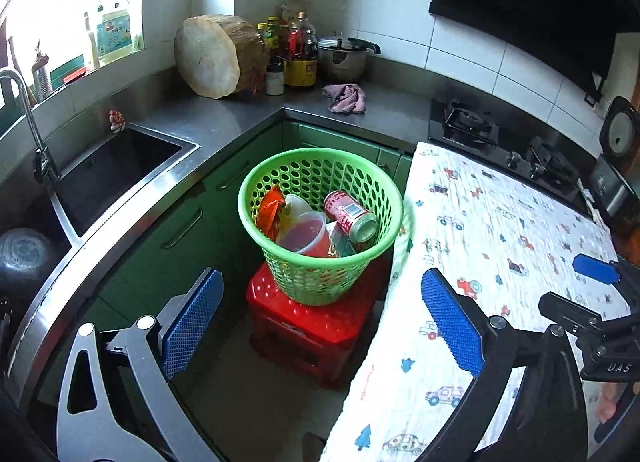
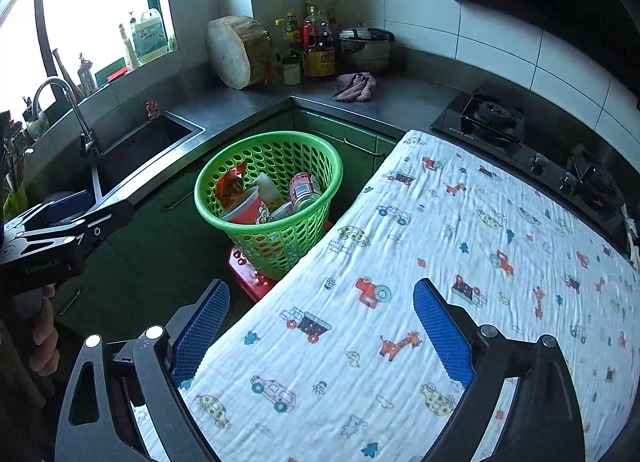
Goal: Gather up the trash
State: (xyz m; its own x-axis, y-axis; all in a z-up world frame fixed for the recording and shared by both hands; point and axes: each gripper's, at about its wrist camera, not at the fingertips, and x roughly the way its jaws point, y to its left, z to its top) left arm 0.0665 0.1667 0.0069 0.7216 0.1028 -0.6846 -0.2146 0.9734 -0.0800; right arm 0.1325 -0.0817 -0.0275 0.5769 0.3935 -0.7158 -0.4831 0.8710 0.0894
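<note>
A green perforated basket [image 1: 320, 222] stands on a red stool [image 1: 308, 334] beside the cloth-covered table [image 1: 500, 262]. In it lie a red drink can [image 1: 352, 216], a red plastic cup [image 1: 306, 236] and an orange snack wrapper [image 1: 270, 208]. My left gripper [image 1: 324, 326] is open and empty, above the floor in front of the basket. My right gripper [image 2: 320, 330] is open and empty over the table's near part; the basket [image 2: 272, 198] lies ahead to its left. The right gripper also shows in the left wrist view [image 1: 600, 294], and the left gripper in the right wrist view [image 2: 60, 230].
A steel counter [image 1: 224, 118] wraps the corner with a sink [image 1: 116, 166] and tap at left, a wooden chopping block [image 1: 218, 56], bottles, a pot [image 1: 344, 56] and a pink rag [image 1: 346, 98]. A gas hob [image 2: 520, 142] runs behind the table. Green cabinets stand below the counter.
</note>
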